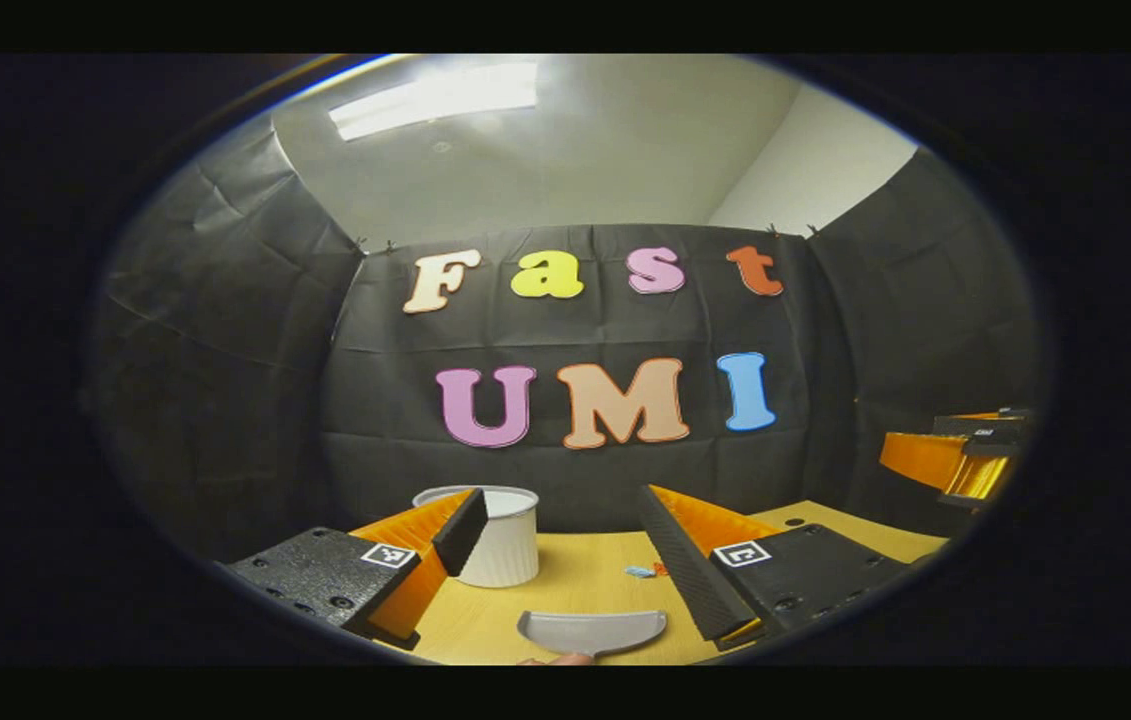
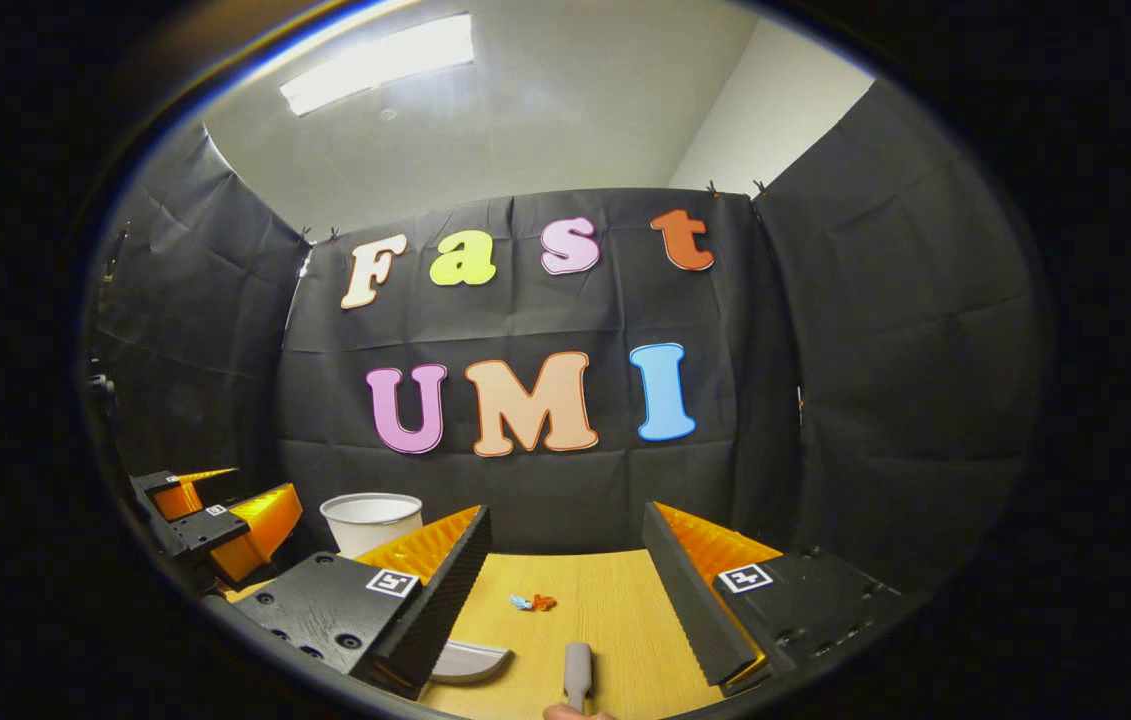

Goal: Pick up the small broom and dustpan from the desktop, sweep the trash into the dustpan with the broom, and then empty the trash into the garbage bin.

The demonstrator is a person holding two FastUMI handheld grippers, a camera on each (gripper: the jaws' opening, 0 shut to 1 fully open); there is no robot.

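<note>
- Your left gripper [image 1: 555, 545] is spread wide, nothing held, above the dustpan [image 1: 592, 632].
- Your right gripper [image 2: 565, 560] is spread too, empty, near the broom [image 2: 577, 675]; trash [image 2: 533, 602] lies ahead.
- Bin [image 1: 500, 535] sits back left.

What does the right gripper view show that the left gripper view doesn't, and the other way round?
Right gripper view's extras: a grey stick-like handle, probably the small broom's, lying near the bottom, and the left gripper off to the side. Left gripper view's extra: the right gripper at its right edge. Shared: the white ribbed bin, the grey plastic dustpan, the blue and orange trash scraps and the light wooden tabletop. Each view's own fingers stand apart, holding nothing.
</note>
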